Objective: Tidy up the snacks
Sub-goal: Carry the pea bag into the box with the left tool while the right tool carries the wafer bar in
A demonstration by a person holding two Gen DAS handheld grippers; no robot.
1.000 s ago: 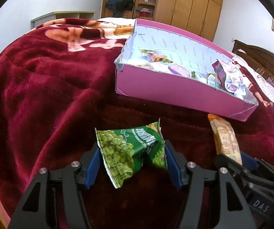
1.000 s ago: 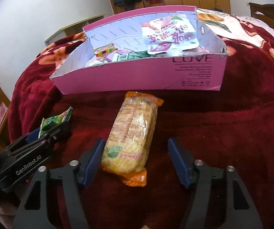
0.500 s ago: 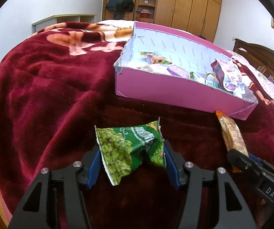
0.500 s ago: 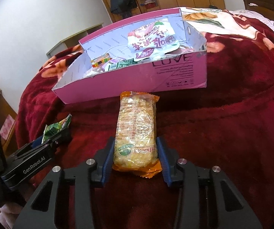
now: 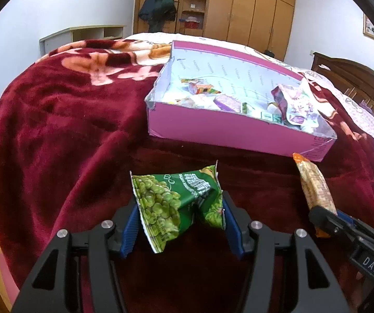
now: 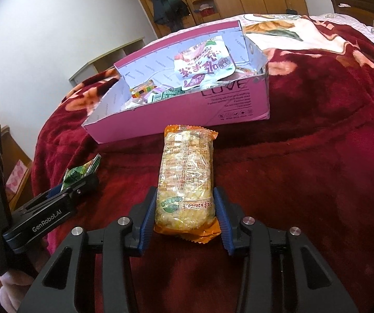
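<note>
A crumpled green pea packet (image 5: 171, 203) sits between the blue pads of my left gripper (image 5: 180, 214), which is shut on it just above the red blanket. In the right wrist view a long orange-ended cracker packet (image 6: 187, 161) is pinched at its near end by my right gripper (image 6: 185, 203), its far end pointing at the pink box (image 6: 176, 114). The box (image 5: 228, 130) lies open ahead of both grippers and holds several snack packs, among them a white and purple pouch (image 6: 202, 62). Each wrist view also shows the other gripper with its packet off to one side.
A dark red floral blanket (image 5: 64, 120) covers the bed and drops away at the left edge. A wooden headboard (image 5: 348, 75) stands to the right, with a wardrobe (image 5: 239, 7) and a low shelf (image 5: 87, 34) at the back wall.
My right gripper's jaws closed from wide apart onto the cracker packet, which turned straight between them. My left gripper's pads drew in slightly on the green packet.
</note>
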